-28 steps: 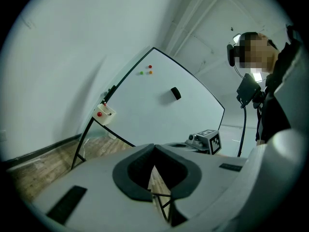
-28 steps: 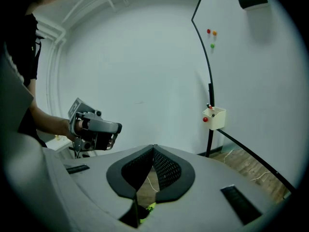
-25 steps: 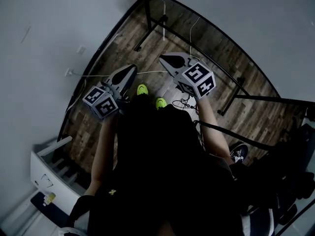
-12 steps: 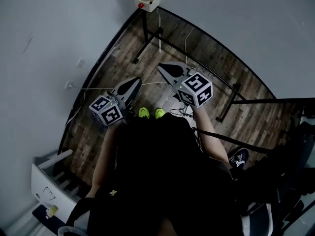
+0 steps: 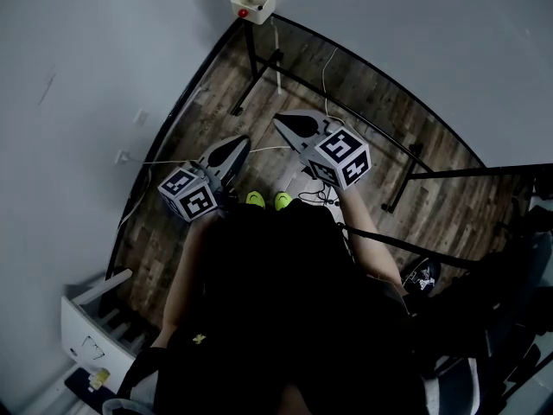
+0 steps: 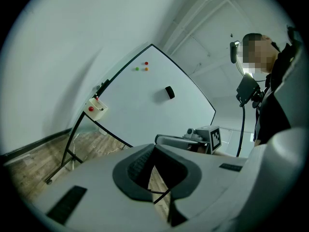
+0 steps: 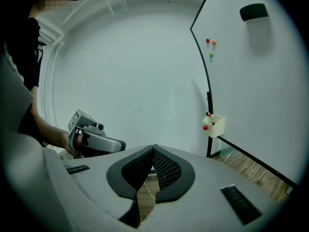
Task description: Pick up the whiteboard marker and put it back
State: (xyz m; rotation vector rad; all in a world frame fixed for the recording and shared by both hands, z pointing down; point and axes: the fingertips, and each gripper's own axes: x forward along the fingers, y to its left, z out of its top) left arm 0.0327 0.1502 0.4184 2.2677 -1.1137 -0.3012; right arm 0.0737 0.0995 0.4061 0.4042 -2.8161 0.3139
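Note:
A small white holder box [image 5: 252, 0] hangs on the whiteboard stand's corner, with a red knob on its front. The red tip of a marker [image 7: 208, 114] pokes out of its top. The box also shows in the left gripper view [image 6: 95, 108] and in the right gripper view [image 7: 213, 125]. My left gripper [image 5: 239, 142] and right gripper [image 5: 281, 121] hang side by side in front of the person, well short of the box. Both are shut with nothing between the jaws [image 6: 154, 146] [image 7: 154, 148].
The whiteboard [image 6: 159, 112] stands on a black frame over the wooden floor [image 5: 216, 102]. It carries a black eraser [image 6: 169, 92] and small coloured magnets [image 6: 143, 66]. A white cable [image 5: 173, 158] runs across the floor. A grey wall [image 5: 78, 76] is to the left, a white rack [image 5: 95, 318] behind.
The head view has tilted, so the holder box now shows whole at the top. Both grippers have kept their places and stayed shut.

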